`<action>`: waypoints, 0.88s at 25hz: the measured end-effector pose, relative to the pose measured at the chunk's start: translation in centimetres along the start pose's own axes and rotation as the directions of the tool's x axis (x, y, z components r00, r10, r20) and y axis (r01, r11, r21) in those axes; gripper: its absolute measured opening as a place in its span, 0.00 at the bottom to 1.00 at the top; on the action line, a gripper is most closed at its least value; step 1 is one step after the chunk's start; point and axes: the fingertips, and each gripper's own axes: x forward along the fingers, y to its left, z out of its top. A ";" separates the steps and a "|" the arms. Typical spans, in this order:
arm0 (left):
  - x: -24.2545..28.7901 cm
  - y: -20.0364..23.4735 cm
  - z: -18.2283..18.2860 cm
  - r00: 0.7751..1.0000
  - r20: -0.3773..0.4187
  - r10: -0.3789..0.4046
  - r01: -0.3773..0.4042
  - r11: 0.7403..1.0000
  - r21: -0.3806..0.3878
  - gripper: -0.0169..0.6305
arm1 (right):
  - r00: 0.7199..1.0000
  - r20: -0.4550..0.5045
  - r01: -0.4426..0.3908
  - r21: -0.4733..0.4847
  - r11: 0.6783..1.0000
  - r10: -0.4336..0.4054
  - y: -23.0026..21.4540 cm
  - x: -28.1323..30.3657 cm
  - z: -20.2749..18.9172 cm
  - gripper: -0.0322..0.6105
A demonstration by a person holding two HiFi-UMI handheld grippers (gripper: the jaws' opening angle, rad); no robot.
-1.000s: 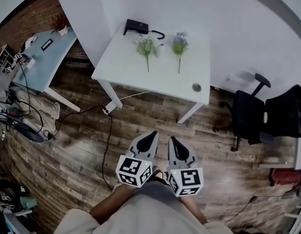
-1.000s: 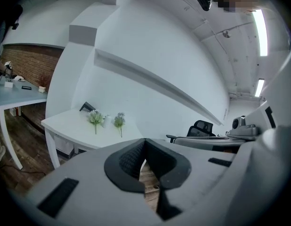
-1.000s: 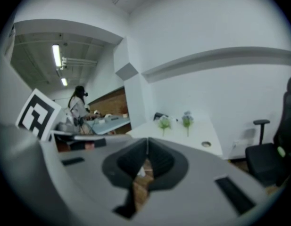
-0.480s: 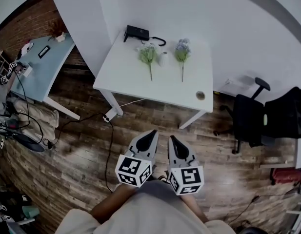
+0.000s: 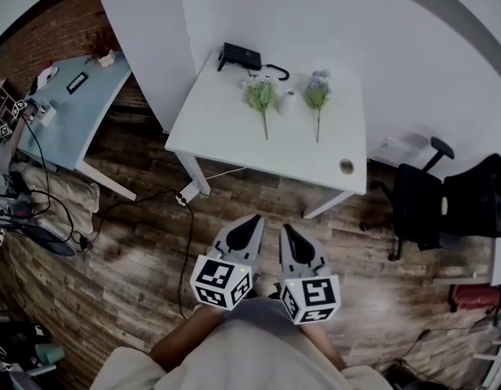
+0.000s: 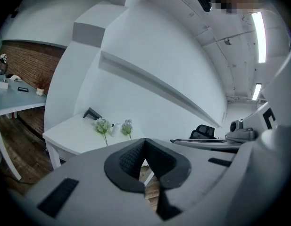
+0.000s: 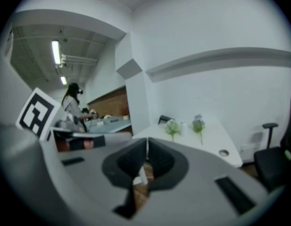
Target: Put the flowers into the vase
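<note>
Two flowers lie on the white table (image 5: pixel 234 140): a green-white flower (image 5: pixel 261 96) and a bluish flower (image 5: pixel 317 89), with the small white vase (image 5: pixel 287 102) standing upright between them. The left gripper (image 5: pixel 252 223) and right gripper (image 5: pixel 286 232) hover side by side over the wooden floor (image 5: pixel 144 242), well short of the table (both clenched, nothing between the jaws).

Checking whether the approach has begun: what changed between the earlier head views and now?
The white table, with the green flower, vase and purple flower on it, has slid lower and rightward in the head view: the person seems to be walking up to it. Nothing taken or released. Left gripper and right gripper stay shut and empty, side by side; flowers lie as before.
</note>
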 end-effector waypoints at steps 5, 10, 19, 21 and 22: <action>-0.9 0.9 0.1 1.000 -0.003 -0.011 0.011 1.000 -0.006 0.06 | 1.000 0.001 0.010 -0.001 1.000 -0.010 1.2 0.1 -0.1 0.09; -1.2 0.5 0.1 0.999 0.005 -0.033 0.033 0.999 -0.010 0.06 | 1.000 0.006 0.022 -0.007 1.000 -0.022 1.3 -0.3 -0.1 0.09; -0.3 0.6 0.2 0.999 -0.003 -0.050 0.050 0.999 -0.014 0.06 | 1.000 0.014 0.010 -0.008 1.000 -0.010 0.8 0.6 0.4 0.09; 0.2 0.9 0.4 0.999 -0.004 -0.045 0.045 0.999 -0.016 0.06 | 1.000 0.017 0.010 -0.005 1.000 -0.010 0.3 1.2 0.7 0.09; 0.5 1.1 0.5 0.999 -0.005 -0.044 0.044 0.999 -0.018 0.06 | 1.000 0.017 0.011 -0.004 1.000 -0.011 0.0 1.6 0.9 0.09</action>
